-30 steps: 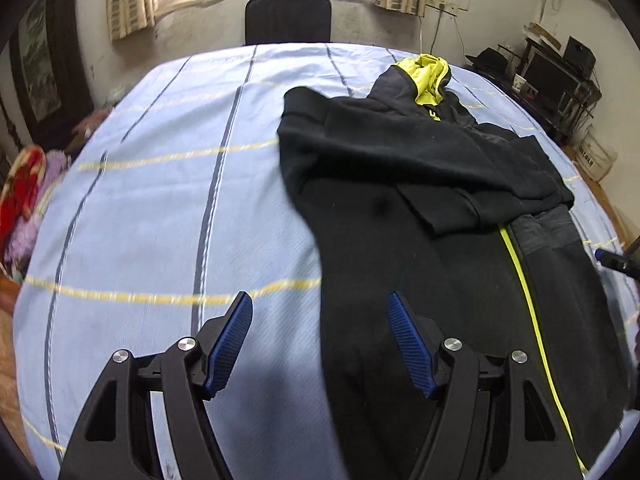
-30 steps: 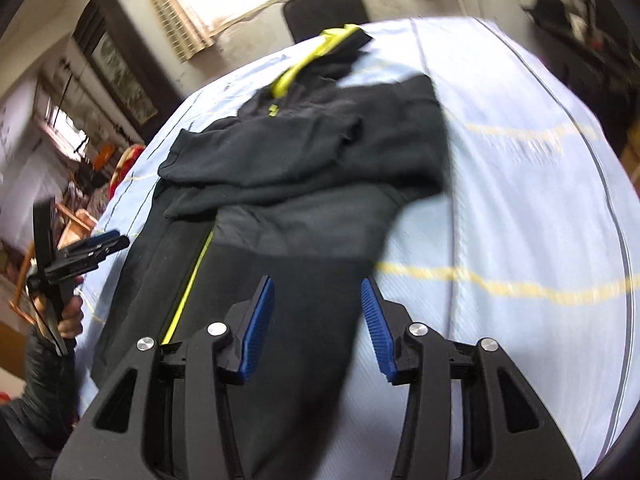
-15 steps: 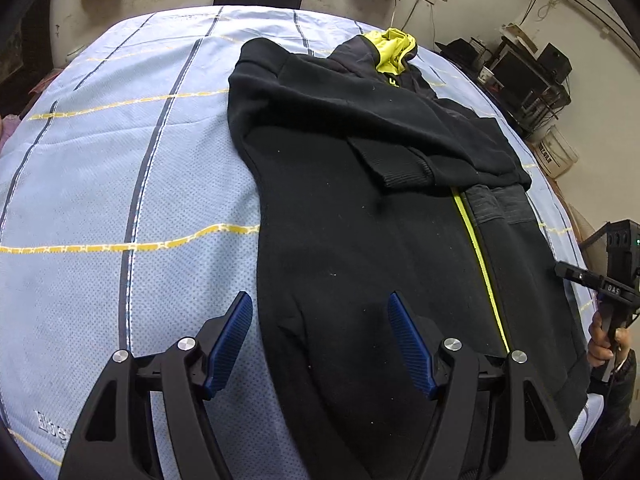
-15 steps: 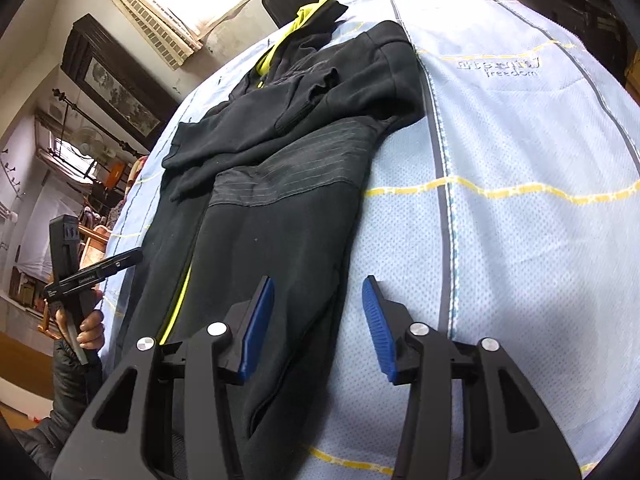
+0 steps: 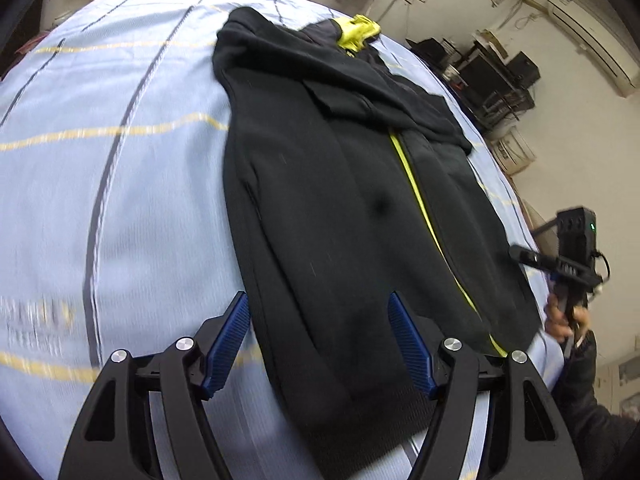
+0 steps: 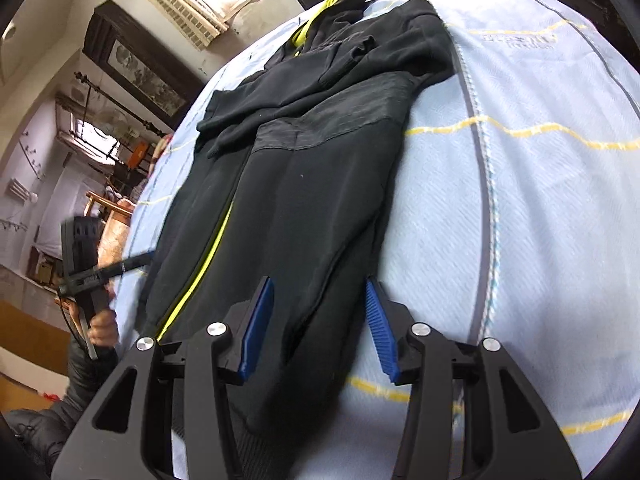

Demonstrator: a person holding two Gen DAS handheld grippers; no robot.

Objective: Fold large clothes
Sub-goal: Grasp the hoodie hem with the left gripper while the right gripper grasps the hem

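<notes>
Jacket (image 5: 344, 184) lies flat along your blue sheet (image 5: 120, 200), black with a yellow zip, sleeves folded across the chest and the yellow-lined hood (image 5: 358, 32) at the far end. Your left gripper (image 5: 320, 344) is spread wide over the hem's left corner, blue pads clear of the cloth; whether they touch it is hard to judge. Your right gripper (image 6: 318, 326) is likewise released, straddling the right edge near the hem. Each frame's lower edge cuts off the hem behind the gripper frames. Motion blur smears the sheet's printed lettering (image 5: 36, 326) beyond reading.
</notes>
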